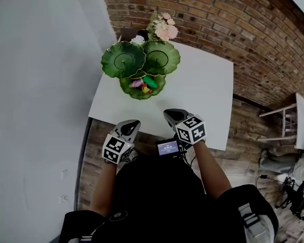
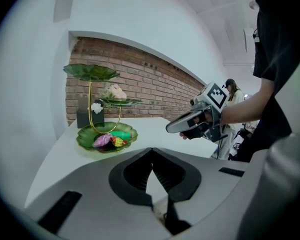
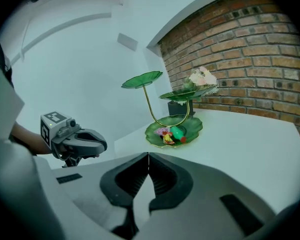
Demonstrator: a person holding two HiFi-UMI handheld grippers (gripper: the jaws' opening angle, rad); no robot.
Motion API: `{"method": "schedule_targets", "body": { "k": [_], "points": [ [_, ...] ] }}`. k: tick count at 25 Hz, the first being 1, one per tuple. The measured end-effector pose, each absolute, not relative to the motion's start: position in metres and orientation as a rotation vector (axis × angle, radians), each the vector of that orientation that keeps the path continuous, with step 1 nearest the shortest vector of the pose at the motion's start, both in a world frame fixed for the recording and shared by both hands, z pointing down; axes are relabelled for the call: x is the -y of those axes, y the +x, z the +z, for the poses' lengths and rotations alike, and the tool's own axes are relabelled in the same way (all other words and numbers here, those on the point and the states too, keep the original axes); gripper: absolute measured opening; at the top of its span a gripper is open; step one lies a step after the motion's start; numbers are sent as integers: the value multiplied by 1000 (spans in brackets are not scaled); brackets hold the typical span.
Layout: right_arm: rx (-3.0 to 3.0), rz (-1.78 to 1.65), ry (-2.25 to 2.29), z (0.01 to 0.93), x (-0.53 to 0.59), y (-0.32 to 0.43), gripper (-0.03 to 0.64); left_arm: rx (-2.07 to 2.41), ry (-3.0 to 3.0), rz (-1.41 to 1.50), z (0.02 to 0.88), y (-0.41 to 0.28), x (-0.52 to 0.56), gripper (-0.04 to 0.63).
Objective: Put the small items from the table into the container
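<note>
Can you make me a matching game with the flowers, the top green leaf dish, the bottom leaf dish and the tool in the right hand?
Things:
1. flowers
2. top leaf dish
3. bottom leaf dish
4. right tool

What fits:
A. holds the small items
B. jaws together
C. pink
D. green and empty

Pairs: 1-C, 2-D, 3-A, 4-B.
</note>
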State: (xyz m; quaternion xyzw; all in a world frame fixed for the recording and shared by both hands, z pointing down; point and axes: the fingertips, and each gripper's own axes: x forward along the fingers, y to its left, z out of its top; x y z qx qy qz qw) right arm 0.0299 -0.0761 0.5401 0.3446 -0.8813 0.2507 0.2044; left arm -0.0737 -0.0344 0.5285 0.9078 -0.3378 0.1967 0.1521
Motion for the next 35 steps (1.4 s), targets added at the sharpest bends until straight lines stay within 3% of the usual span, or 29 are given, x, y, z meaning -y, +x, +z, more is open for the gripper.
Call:
{"method": "schedule_targets", "body": {
  "k": [35],
  "points": [
    [2459,611,954,539,65,38,17,954,2593,567,533,-69,32,11]
  ]
}}
